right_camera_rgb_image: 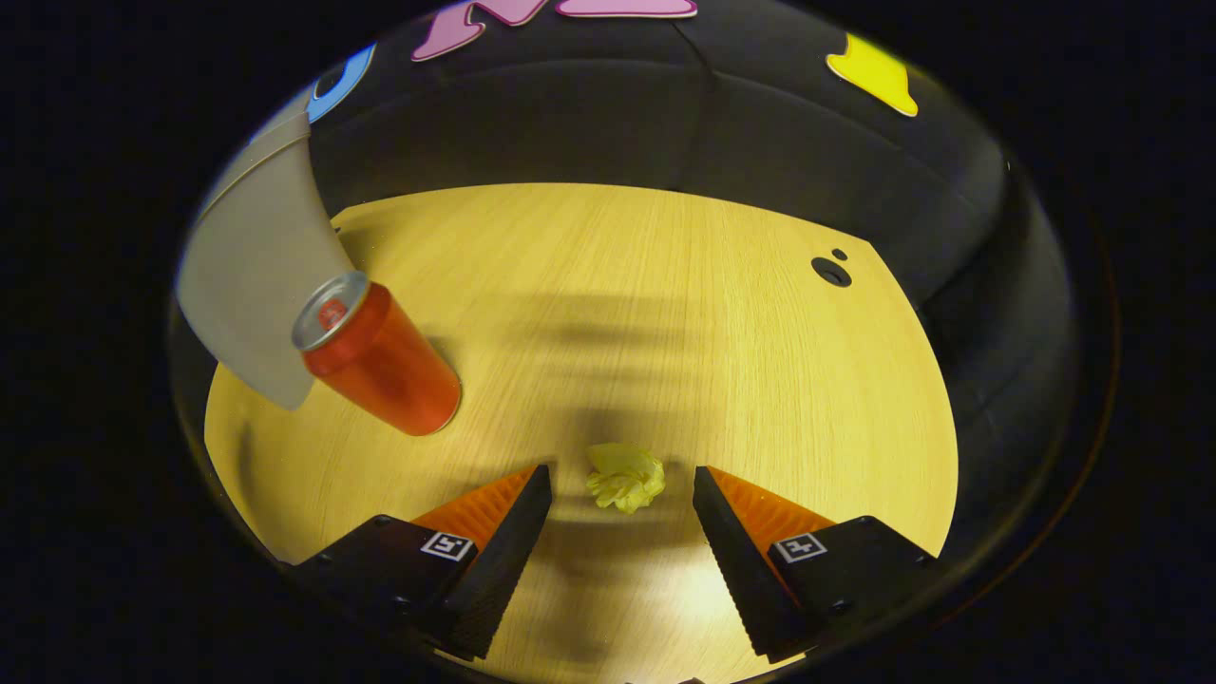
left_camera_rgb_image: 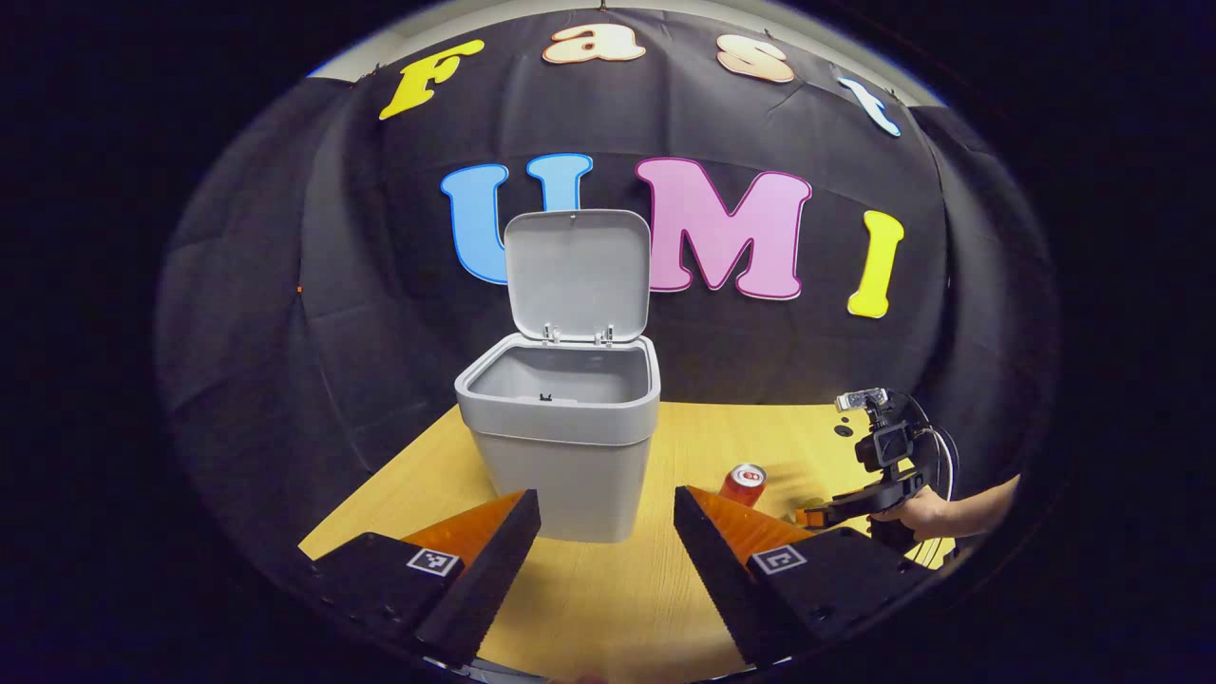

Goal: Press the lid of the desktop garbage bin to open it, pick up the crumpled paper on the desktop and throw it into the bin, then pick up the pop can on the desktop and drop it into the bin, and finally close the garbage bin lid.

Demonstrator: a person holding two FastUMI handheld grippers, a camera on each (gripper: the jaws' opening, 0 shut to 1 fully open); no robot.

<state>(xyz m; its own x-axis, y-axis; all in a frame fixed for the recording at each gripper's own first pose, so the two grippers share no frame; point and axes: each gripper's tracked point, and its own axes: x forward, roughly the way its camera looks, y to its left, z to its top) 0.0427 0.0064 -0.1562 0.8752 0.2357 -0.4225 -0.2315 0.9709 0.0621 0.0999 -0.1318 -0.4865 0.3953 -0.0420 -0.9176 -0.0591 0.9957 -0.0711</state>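
Two grippers are in my hands and both have their jaws released, gripping nothing. In the left gripper view, my left gripper (left_camera_rgb_image: 606, 532) sits at the bottom centre of the frame, its fingers spread wide above the wooden bench (left_camera_rgb_image: 617, 598). Just beyond them, in the middle of the frame, stands the grey garbage bin (left_camera_rgb_image: 560, 446) with its lid (left_camera_rgb_image: 578, 275) swung up and standing open against the black booth wall. Right of the bin, in the lower right part of the frame, the red pop can (left_camera_rgb_image: 744, 483) stands upright on the bench. Farther right I see my right gripper (left_camera_rgb_image: 836, 513) held low over the bench by my hand (left_camera_rgb_image: 917, 513).

In the right gripper view, the bin's grey side curves along the upper left edge, and the pop can (right_camera_rgb_image: 380, 356) stands just beside it at left. At bottom centre, the crumpled paper (right_camera_rgb_image: 625, 477), a yellowish wad, lies on the bench between the right gripper's (right_camera_rgb_image: 622, 518) spread fingertips, touching neither. Two dark round marks (right_camera_rgb_image: 831, 270) sit on the bench at upper right.
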